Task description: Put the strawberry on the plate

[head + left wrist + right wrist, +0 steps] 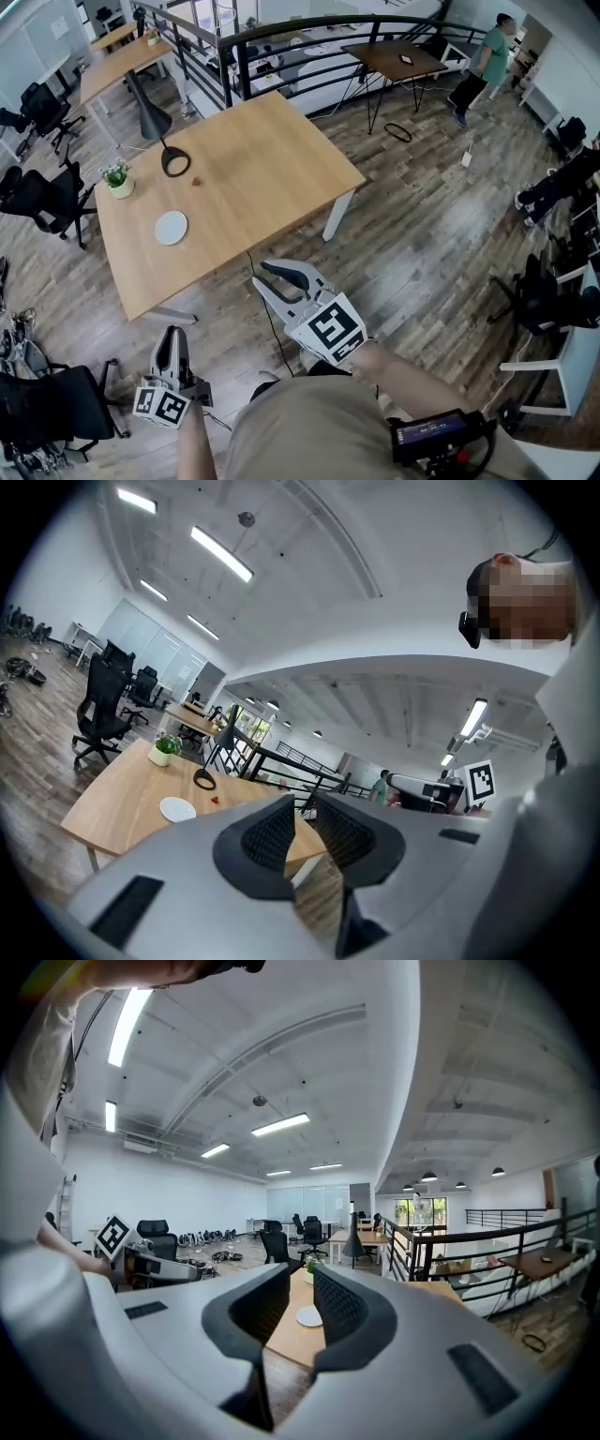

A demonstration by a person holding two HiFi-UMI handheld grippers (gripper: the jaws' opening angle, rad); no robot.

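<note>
Head view, stock of the scene as it stands for you:

- Table (pixel 253 159): wooden, well ahead of you across the plank floor.
- Strawberry (pixel 197 182): small and red, lying on the bare tabletop just beside the round black lamp base (pixel 175 162). Nothing touches it.
- Plate (pixel 171 228): white, empty, on the same tabletop nearer to you than the strawberry, with a clear stretch of wood between the two.
- Potted plant (pixel 117 178): at the table's left edge, not in your way.
- Left gripper (pixel 172 334): held low by your body, over the floor and well short of the table. In its own view the jaws stand a narrow slit apart with nothing between them.
- Right gripper (pixel 262 274): held a little farther forward, also over the floor, pointed toward the table. Its jaws are slightly apart and empty; only the distant plate shows through the gap.

Progress entry: nothing is done. The strawberry is not picked up and the plate holds nothing. By my reading everything is left for you: walk up to the table, open one gripper wider around the fruit, close gently since it likely bruises, carry it the short way, and release it on the plate.
</note>
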